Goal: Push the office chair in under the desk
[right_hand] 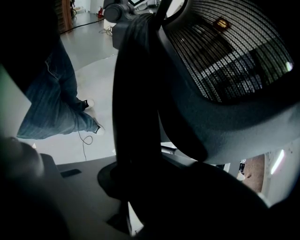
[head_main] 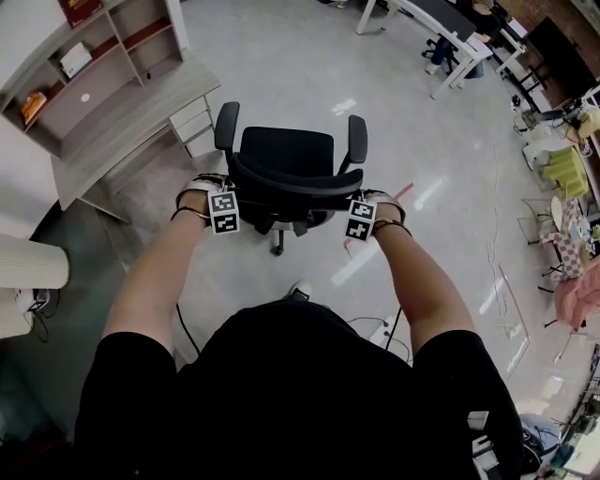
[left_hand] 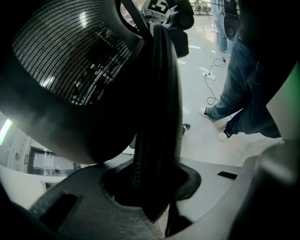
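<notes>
Both the left gripper [head_main: 225, 192] and right gripper [head_main: 358, 202] clamp the chair [head_main: 286, 155] back; the desk [head_main: 131, 117] lies ahead-left.

I see a white cylinder [head_main: 33, 262] standing near left, a dark-topped table [head_main: 439, 17] far right, and a green chair [head_main: 567, 169] at the right edge of the floor.

Glossy grey floor [head_main: 300, 66], office chair [head_main: 286, 155] standing on it, desk [head_main: 131, 114] nearby
</notes>
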Available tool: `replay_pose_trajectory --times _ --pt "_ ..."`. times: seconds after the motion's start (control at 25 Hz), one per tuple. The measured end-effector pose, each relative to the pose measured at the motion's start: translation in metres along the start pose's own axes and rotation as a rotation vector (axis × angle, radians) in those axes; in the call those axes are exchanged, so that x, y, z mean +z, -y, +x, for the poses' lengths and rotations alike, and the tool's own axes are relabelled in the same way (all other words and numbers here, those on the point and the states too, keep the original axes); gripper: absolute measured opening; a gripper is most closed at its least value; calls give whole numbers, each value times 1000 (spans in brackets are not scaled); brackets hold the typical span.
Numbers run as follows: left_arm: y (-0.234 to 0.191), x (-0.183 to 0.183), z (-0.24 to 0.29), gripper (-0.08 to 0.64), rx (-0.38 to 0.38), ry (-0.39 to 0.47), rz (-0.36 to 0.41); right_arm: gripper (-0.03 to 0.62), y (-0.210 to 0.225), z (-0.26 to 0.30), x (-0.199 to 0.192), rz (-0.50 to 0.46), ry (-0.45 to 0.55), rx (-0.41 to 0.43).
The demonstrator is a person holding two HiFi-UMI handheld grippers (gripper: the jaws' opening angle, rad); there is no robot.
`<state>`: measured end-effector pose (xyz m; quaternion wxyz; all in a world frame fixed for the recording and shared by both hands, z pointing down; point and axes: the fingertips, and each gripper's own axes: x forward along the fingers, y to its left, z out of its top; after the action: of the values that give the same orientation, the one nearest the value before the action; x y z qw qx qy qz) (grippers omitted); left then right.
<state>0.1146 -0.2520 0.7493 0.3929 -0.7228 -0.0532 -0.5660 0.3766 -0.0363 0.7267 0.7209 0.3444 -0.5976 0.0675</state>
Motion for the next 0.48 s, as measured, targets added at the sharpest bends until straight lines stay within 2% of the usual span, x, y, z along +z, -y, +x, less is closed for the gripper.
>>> replay_pose_trajectory --times 0.48 --pt "35 -11 -24 95 0 3 -19 91 -26 -16 14 -13 -2 -12"
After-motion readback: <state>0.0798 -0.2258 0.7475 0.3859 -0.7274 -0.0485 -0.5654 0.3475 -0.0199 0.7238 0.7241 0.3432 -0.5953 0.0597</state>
